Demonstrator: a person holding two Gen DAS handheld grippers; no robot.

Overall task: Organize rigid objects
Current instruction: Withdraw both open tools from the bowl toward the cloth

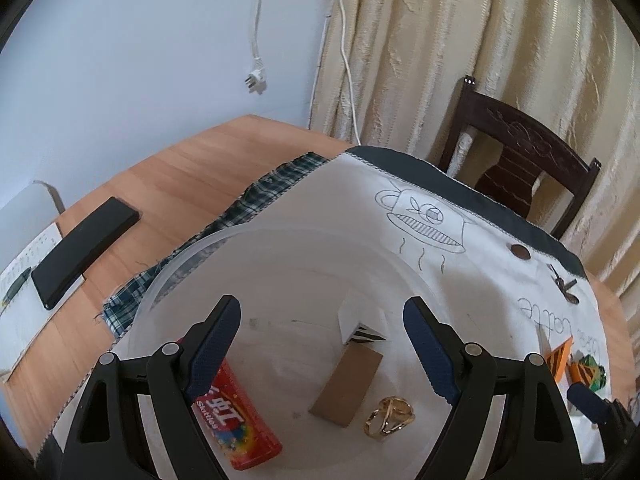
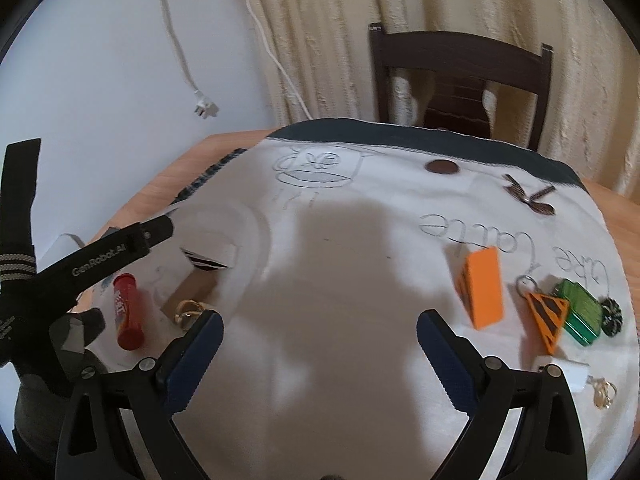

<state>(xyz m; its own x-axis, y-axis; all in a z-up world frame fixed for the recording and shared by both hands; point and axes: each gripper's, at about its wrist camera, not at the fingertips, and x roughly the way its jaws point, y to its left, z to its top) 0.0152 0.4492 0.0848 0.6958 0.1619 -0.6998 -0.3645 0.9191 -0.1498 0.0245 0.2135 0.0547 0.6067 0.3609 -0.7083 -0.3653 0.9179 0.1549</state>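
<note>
Jaws of both grippers gape wide, empty, over a white drawn-on cloth (image 2: 340, 280) covering the wooden worktop (image 1: 160, 168); cream curtains (image 1: 440, 40), perhaps embossed, hang behind.

A dining corner with a wooden table, a pale wall and cream curtains.

A pale bluish wall (image 1: 140, 40) meets long cream curtains (image 1: 460, 40). A white cord with a plug (image 1: 255, 80) hangs down the wall. A dark carved wooden chair (image 1: 516, 172) stands behind the round wooden table (image 1: 168, 168), which a white cloth (image 2: 340, 300) partly covers in soft daylight.

Home dining room: curtains (image 2: 320, 40), wooden chair (image 2: 460, 76), table (image 1: 168, 168).
</note>
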